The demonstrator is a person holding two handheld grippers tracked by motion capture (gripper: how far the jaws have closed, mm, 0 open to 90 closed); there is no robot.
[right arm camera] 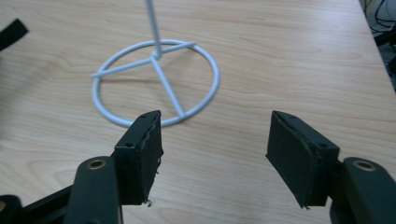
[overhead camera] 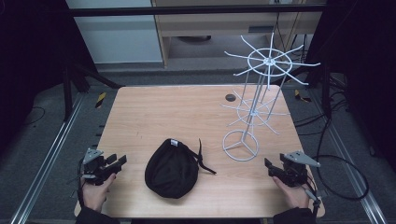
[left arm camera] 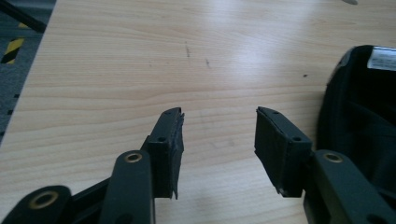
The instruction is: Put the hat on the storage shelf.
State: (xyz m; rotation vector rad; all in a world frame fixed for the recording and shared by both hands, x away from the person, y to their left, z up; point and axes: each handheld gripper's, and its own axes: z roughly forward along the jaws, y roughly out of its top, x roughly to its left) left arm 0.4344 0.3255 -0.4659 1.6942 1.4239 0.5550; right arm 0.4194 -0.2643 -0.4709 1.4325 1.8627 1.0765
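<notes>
The black cap [overhead camera: 171, 169] lies near the table's [overhead camera: 154, 107] front edge, at 6 o'clock. The left gripper [overhead camera: 116, 163] at 8 o'clock and the right gripper [overhead camera: 269, 168] at 4 both have open jaws holding nothing. Bare wood lies between each gripper and the cap. The white wire stand [overhead camera: 247, 116] rises at 2 o'clock.

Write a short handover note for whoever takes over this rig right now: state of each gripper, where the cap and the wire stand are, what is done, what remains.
Left gripper: open, empty, resting at the table's near left edge, just left of the black cap.
Right gripper: open, empty, near right edge, close to the white wire stand's round base.
Cap: lies at near centre, strap trailing right.
Stand: upright, right of centre, its arms bare.
Done: nothing yet; neither gripper touches the cap or stand.
Left: probably pick up the cap and hang it on the stand.
</notes>
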